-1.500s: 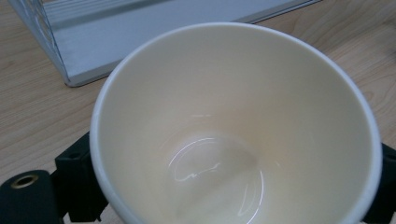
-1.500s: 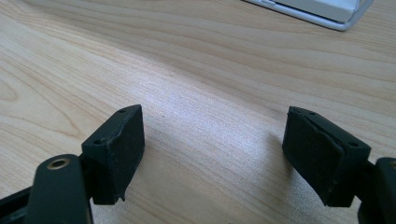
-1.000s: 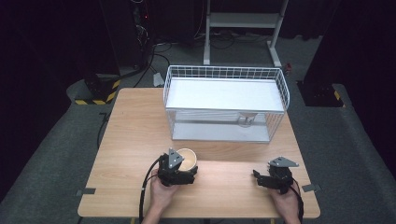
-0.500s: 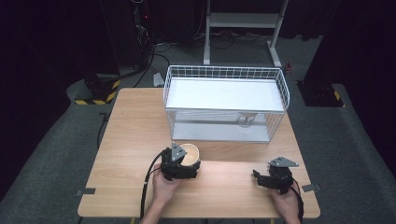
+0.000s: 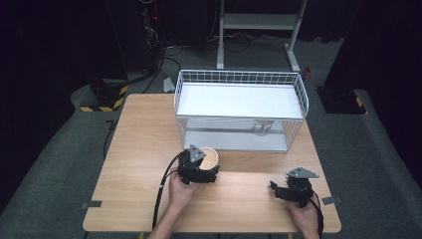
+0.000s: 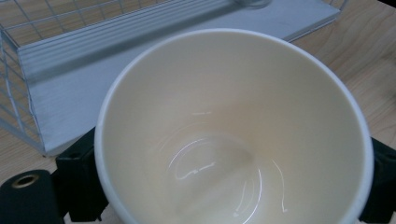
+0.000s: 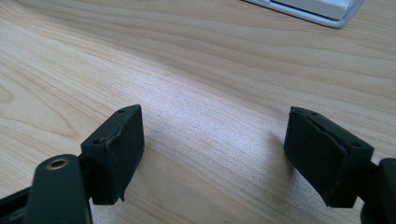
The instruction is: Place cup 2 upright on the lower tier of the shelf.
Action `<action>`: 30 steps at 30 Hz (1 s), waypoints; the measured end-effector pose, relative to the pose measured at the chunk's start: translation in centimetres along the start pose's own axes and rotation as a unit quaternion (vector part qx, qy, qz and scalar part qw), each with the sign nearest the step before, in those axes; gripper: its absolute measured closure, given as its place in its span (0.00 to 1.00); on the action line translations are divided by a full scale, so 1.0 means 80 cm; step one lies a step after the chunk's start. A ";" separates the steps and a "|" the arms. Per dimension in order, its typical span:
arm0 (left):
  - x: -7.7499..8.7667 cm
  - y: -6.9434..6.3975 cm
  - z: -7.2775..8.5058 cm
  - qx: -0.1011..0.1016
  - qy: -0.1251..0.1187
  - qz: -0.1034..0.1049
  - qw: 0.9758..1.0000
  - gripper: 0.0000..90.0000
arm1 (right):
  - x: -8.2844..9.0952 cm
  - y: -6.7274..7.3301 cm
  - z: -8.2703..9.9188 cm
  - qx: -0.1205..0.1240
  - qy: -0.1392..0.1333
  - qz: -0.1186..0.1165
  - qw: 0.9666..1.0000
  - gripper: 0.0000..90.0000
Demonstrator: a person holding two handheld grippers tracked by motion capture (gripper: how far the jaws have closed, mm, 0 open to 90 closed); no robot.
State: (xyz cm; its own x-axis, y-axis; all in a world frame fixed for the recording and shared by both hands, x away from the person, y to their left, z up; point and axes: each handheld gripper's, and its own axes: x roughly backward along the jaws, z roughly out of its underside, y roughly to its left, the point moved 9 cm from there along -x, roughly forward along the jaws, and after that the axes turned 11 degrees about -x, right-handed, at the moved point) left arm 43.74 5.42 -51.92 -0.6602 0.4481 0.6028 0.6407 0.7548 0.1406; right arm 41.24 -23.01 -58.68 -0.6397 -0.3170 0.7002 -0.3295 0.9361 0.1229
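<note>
A cream cup [image 5: 209,157] with a white rim sits between the jaws of my left gripper [image 5: 201,168], which is shut on its sides, just in front of the white wire rack [image 5: 241,74]. In the left gripper view I look straight into the empty cup [image 6: 224,140], with black pads [image 6: 77,182] at either side of it. My right gripper [image 5: 279,191] rests low over the wooden table [image 5: 144,149] at the front right. Its jaws stand open, and between them the right gripper view shows bare wood under the gripper [image 7: 212,154].
The rack is a two-level white wire shelf across the back half of the table. A clear stemmed glass [image 5: 262,128] stands on its lower shelf [image 6: 70,93] toward the right. A black cable [image 5: 164,189] trails from the left gripper over the front edge.
My left gripper has carried the cup a little forward and to the right, toward the rack, and slightly up. The right gripper has stayed where it was.
</note>
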 end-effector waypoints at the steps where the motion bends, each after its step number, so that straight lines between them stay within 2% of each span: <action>1: -0.003 0.001 -0.003 -0.002 0.001 -0.001 1.000 0.10 | 0.000 0.000 0.000 0.000 0.000 0.000 1.000 0.23; 8: -0.013 0.007 -0.016 -0.004 0.002 -0.008 1.000 0.10 | 0.000 0.000 0.000 -0.001 0.000 0.000 1.000 0.23; 11: -0.017 0.012 -0.023 0.011 -0.005 -0.007 1.000 0.10 | 0.000 0.000 0.000 -0.001 0.000 0.000 1.000 0.23; 13: -0.019 0.014 -0.024 0.014 -0.001 -0.010 1.000 0.10 | 0.000 0.000 0.000 -0.001 0.000 0.000 1.000 0.23; 14: -0.022 0.017 -0.025 0.010 0.004 -0.020 1.000 0.10 | 0.000 0.000 0.000 -0.001 0.000 0.000 1.000 0.23; 18: -0.026 0.020 -0.027 0.010 0.009 -0.021 1.000 0.10 | 0.000 0.000 0.000 0.000 0.000 0.000 1.000 0.23; 19: -0.029 0.024 -0.030 0.004 0.010 -0.029 1.000 0.10 | 0.000 0.000 0.000 0.000 0.000 0.000 1.000 0.23; 20: -0.030 0.025 -0.031 0.007 0.008 -0.031 0.999 0.10 | 0.000 0.000 0.000 -0.001 0.000 0.000 1.000 0.23; 24: -0.034 0.031 -0.035 0.016 0.009 -0.034 0.999 0.10 | 0.000 0.000 0.000 0.000 0.000 0.000 1.000 0.23; 30: -0.043 0.038 -0.044 0.008 0.013 -0.041 0.999 0.10 | 0.000 0.000 0.000 -0.001 0.000 0.000 1.000 0.23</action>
State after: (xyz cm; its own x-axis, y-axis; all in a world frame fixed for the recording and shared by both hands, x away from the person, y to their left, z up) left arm 49.35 4.44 -50.80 -0.6991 0.3723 0.6104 0.5789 0.7958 0.1777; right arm 41.25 -23.03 -58.68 -0.6396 -0.3164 0.7005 -0.3272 0.9367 0.1244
